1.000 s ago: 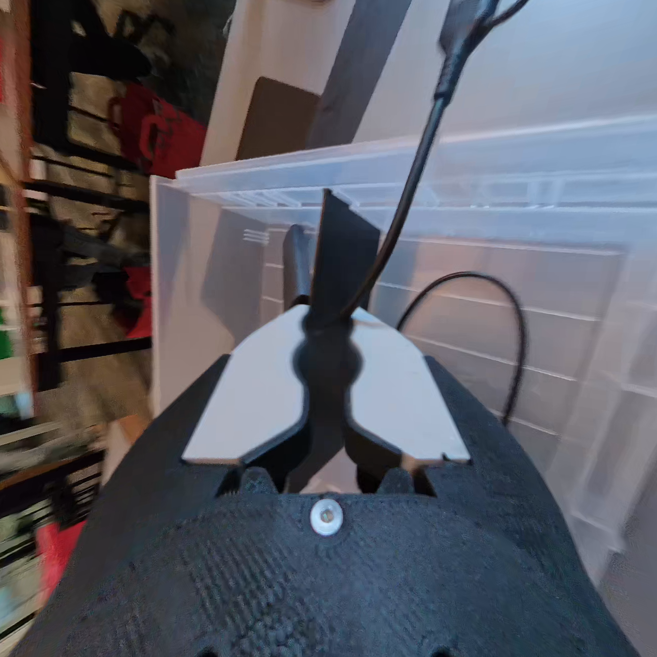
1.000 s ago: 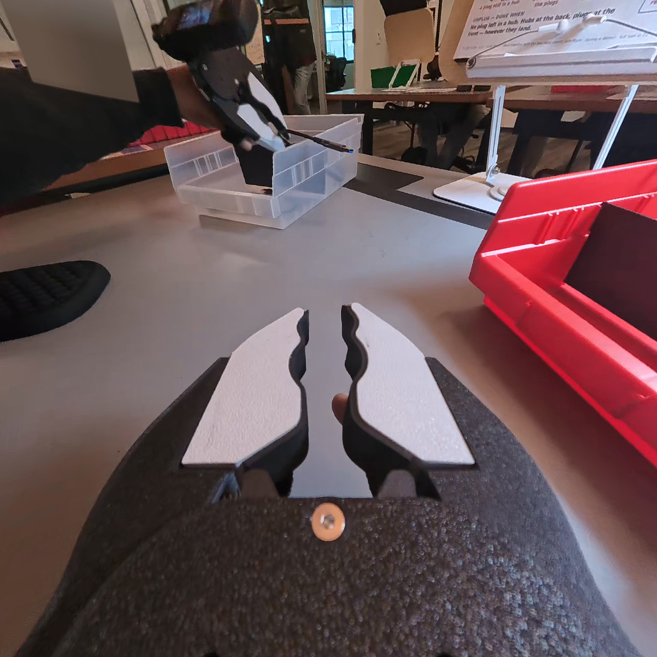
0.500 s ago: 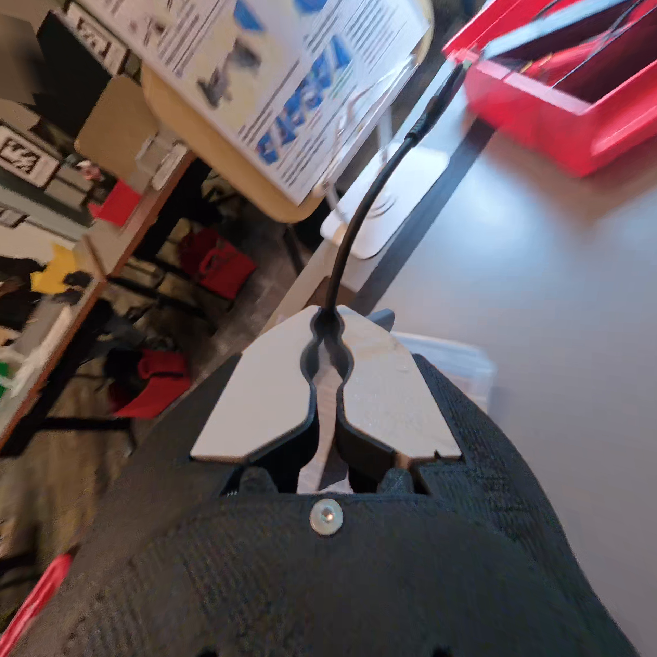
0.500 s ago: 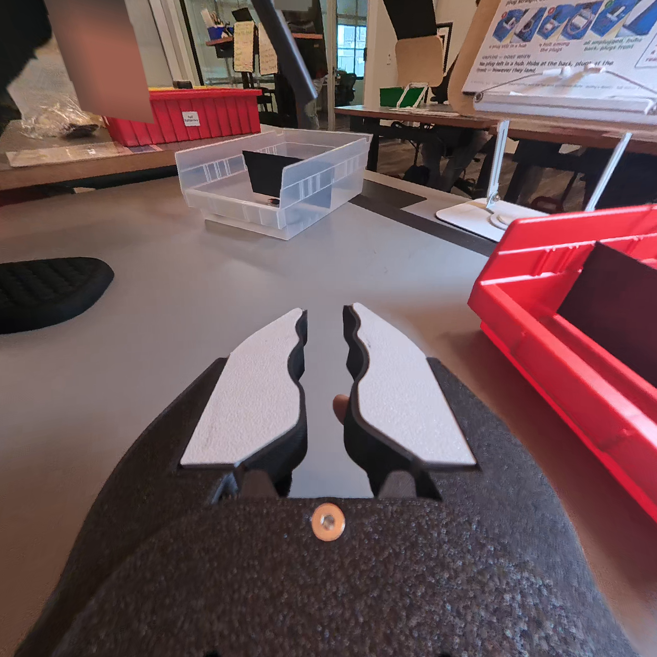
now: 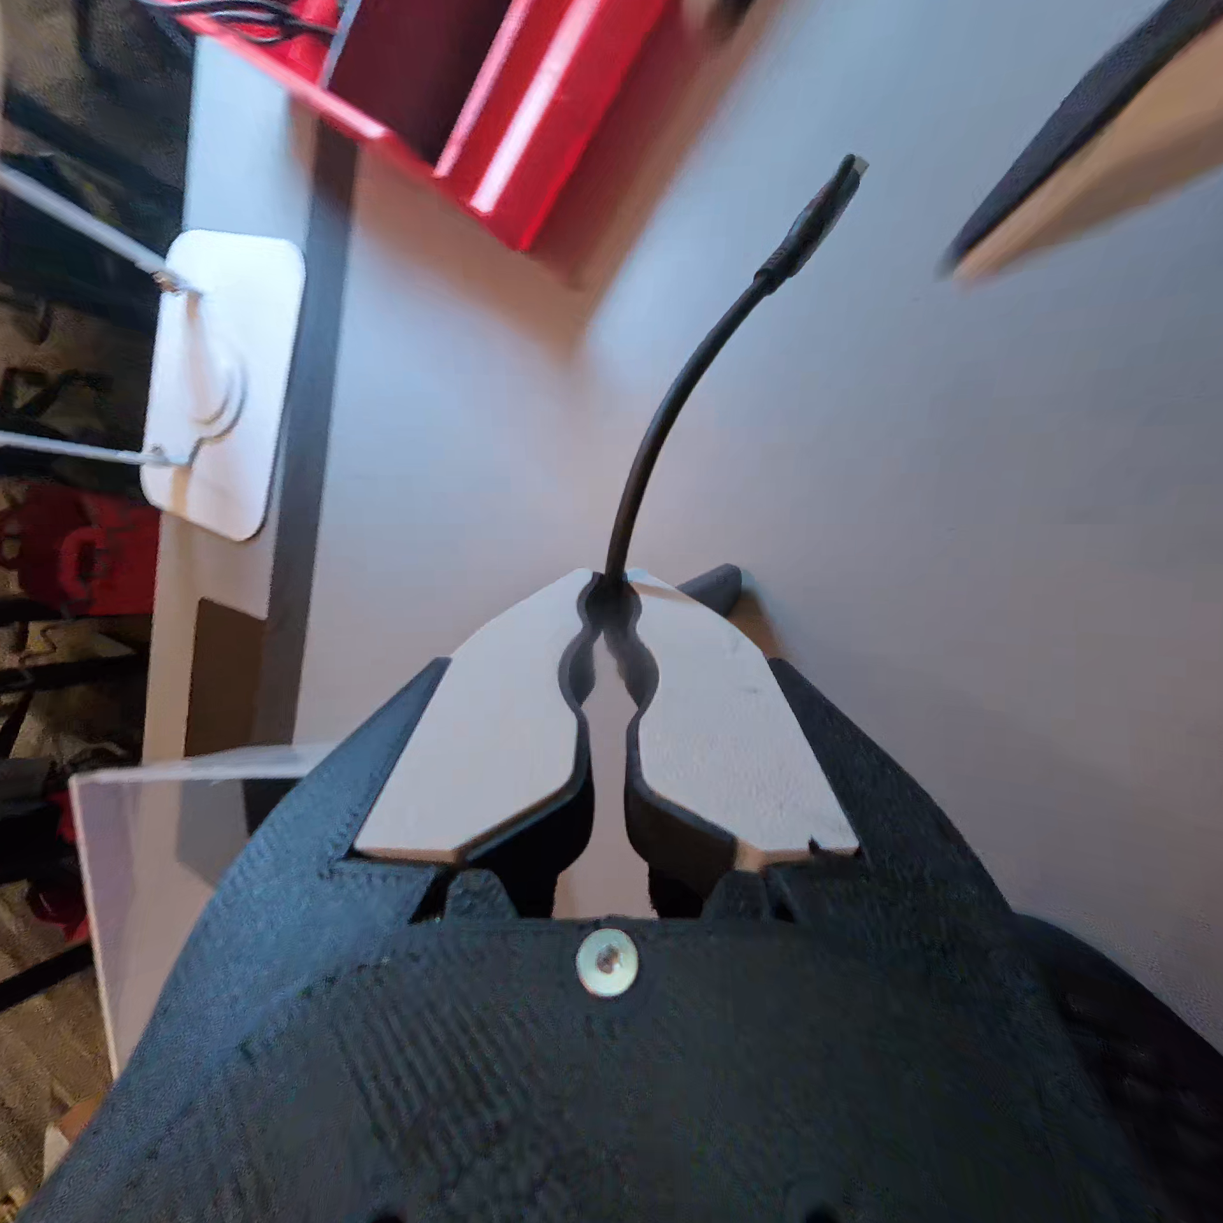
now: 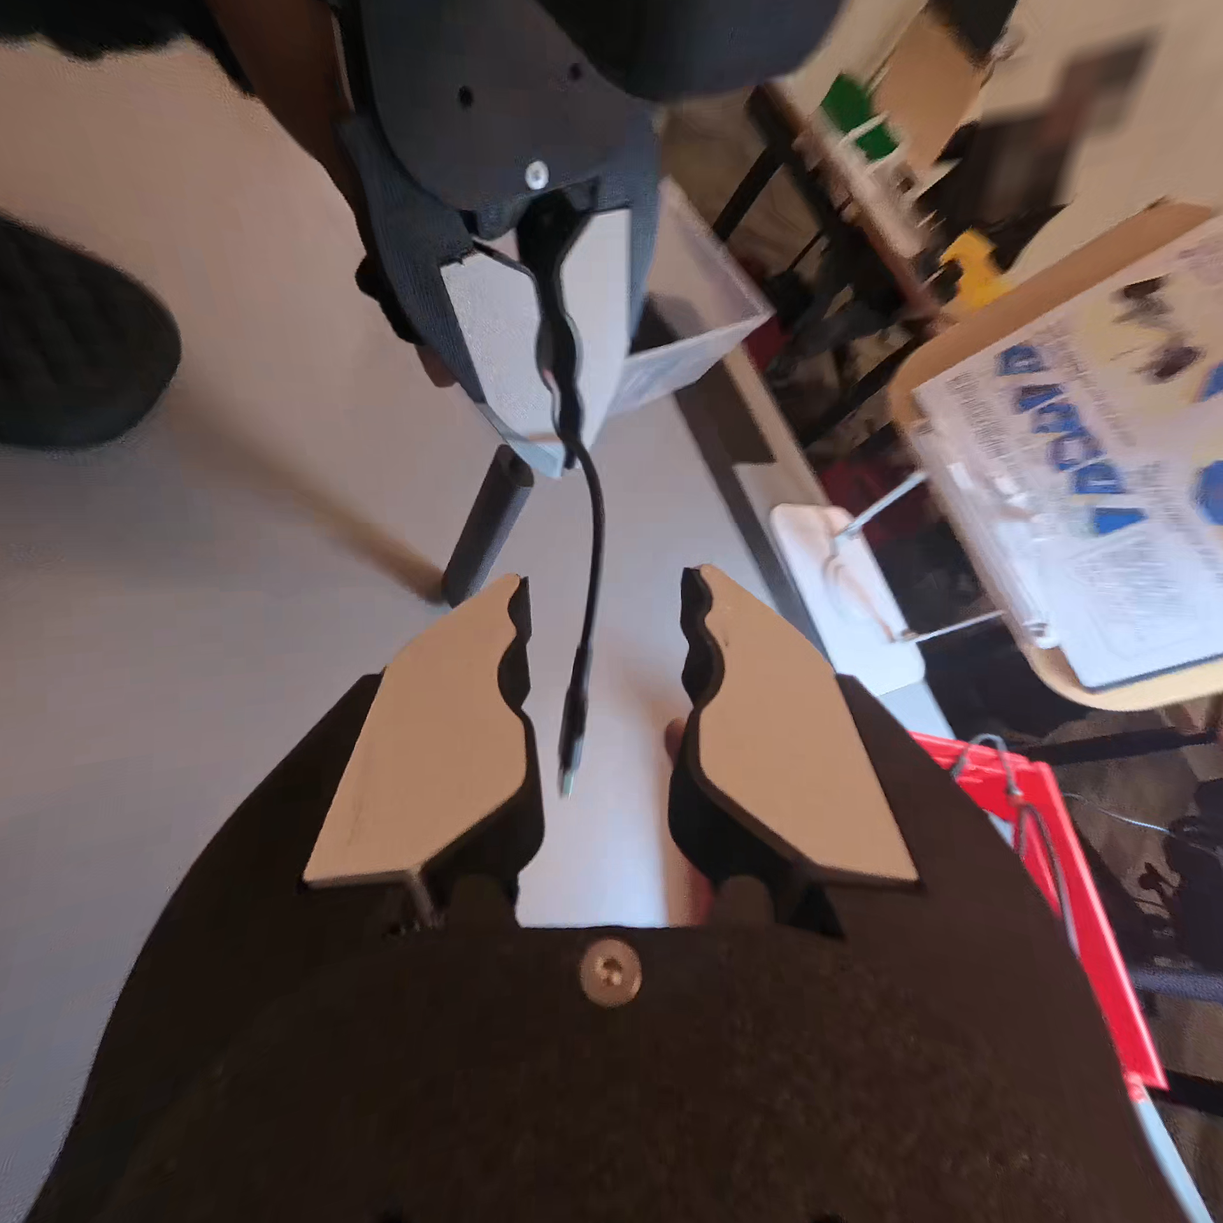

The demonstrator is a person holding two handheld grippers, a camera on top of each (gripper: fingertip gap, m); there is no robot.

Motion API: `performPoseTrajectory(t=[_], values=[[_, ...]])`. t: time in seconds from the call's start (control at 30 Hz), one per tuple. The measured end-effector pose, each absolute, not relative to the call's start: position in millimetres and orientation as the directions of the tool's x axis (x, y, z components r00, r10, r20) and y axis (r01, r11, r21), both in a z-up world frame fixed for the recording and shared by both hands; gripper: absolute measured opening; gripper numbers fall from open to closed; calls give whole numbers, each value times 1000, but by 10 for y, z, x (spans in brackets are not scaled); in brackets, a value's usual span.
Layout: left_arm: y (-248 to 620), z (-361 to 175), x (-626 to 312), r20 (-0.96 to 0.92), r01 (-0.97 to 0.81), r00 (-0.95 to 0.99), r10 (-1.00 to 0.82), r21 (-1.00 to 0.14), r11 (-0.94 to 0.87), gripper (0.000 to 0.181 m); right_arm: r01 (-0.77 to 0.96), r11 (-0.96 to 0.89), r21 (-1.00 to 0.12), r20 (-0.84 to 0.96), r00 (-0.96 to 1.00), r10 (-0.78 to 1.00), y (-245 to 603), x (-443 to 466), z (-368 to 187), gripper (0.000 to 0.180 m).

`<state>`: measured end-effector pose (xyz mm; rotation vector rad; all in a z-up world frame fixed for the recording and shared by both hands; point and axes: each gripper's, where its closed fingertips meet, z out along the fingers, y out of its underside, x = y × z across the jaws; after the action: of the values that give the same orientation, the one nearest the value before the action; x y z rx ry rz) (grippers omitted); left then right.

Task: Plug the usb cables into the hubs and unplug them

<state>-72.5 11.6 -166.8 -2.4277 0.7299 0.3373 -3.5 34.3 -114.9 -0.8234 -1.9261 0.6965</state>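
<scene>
Since half a second ago, both grippers have swung to face each other above the grey table [image 5: 926, 595], and the right one has spread wider. Now the left gripper [image 5: 610, 582] is clamped shut on a thin black cable [image 5: 645, 456] right at its fingertips. That cable rises from the tips in a gentle curve and ends in a slim black plug [image 5: 820, 205] with a small metal tip. In the right wrist view, the left gripper [image 6: 562, 456] hangs tips-down from the top edge, and the cable [image 6: 595, 529] droops from it. Its plug [image 6: 572, 721] sits in the gap between the fingers of the right gripper [image 6: 605, 589], touching neither. The right gripper's fingers stand well apart and hold nothing. A dark grey cylinder [image 6: 486, 529] pokes out just beside the left gripper's tips; what it is cannot be told. A red bin [image 5: 476, 99] lies near the table's far edge. Beside it, at that edge, is a white stand base [image 5: 218, 384]. A clear plastic bin [image 6: 695, 344] shows behind the left gripper. Much of both views is blurred.
</scene>
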Motion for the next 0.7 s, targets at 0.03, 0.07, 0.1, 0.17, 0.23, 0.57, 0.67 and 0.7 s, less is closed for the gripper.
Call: performPoseTrajectory(t=[0.03,0.07,0.1,0.17,0.23,0.57,0.67,0.7], values=[[144,-1715,-632,-383,-588,807,-449,-446,-675,3,312,639,-703,501,-420,757,310,-101,-1304,45],[176,-1714,-569,-391,-602,797,-460,-448,-661,3,351,659,-666,492,-457,741,302,-169,-1461,43],[180,-1715,-524,-386,-609,792,-473,-440,-660,3,365,676,-640,503,-467,727,323,-249,-1562,33],[164,-1712,-524,-396,-624,780,-485,-423,-657,4,300,684,-665,525,-463,714,315,-358,-1567,3],[152,-1643,-483,-364,-607,794,-487,-506,-613,3,236,632,-738,471,-491,733,253,-349,-1464,3],[-14,-1653,-153,89,-117,776,-624,-953,-281,53,-33,346,-938,310,-529,790,292,-165,-770,2],[19,-1767,-129,26,-187,783,-622,-943,-275,20,-106,242,-965,260,-536,803,315,-138,-670,3],[28,-1742,-146,13,-191,787,-616,-945,-264,17,-127,210,-970,245,-538,807,340,-126,-660,3]])
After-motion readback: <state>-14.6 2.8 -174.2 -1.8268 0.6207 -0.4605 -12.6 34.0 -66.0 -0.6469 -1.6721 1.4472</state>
